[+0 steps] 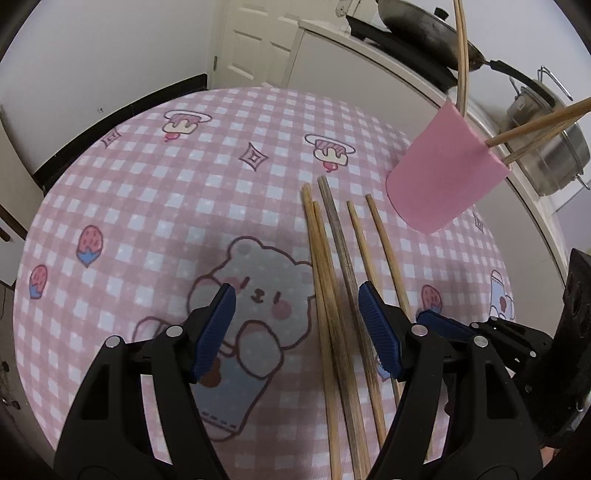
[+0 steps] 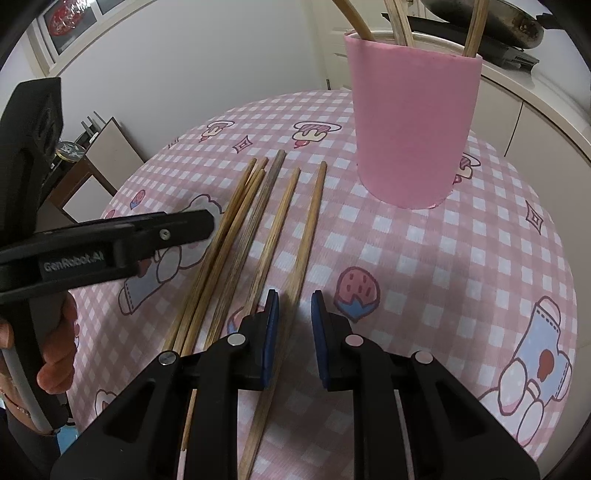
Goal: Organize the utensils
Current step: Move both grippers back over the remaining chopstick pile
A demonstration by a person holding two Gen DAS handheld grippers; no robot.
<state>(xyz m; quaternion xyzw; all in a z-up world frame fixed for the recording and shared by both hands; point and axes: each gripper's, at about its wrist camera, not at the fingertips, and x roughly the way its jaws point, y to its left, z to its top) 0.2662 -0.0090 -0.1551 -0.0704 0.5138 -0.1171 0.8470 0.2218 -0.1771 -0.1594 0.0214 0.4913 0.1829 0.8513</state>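
Several wooden chopsticks [image 1: 332,266] lie side by side on the pink checked tablecloth [image 1: 147,192]. My left gripper [image 1: 297,299] hovers open over them, two or three sticks in its wide gap, none touched. My right gripper [image 2: 295,306] has its pads drawn close with a small gap. The rightmost chopstick [image 2: 306,229] runs through that gap on the cloth, and the pads do not visibly press it. A pink cup [image 2: 410,122] stands upright behind the sticks with a few chopsticks [image 2: 474,26] in it. In the right wrist view the left gripper's finger [image 2: 147,236] reaches in from the left.
A dark pan [image 1: 417,33] and a steel pot [image 1: 546,147] sit on the white counter beyond the table's far right edge. A hand [image 2: 55,350] holds the left gripper's handle at the lower left. A white door [image 1: 255,40] stands behind the table.
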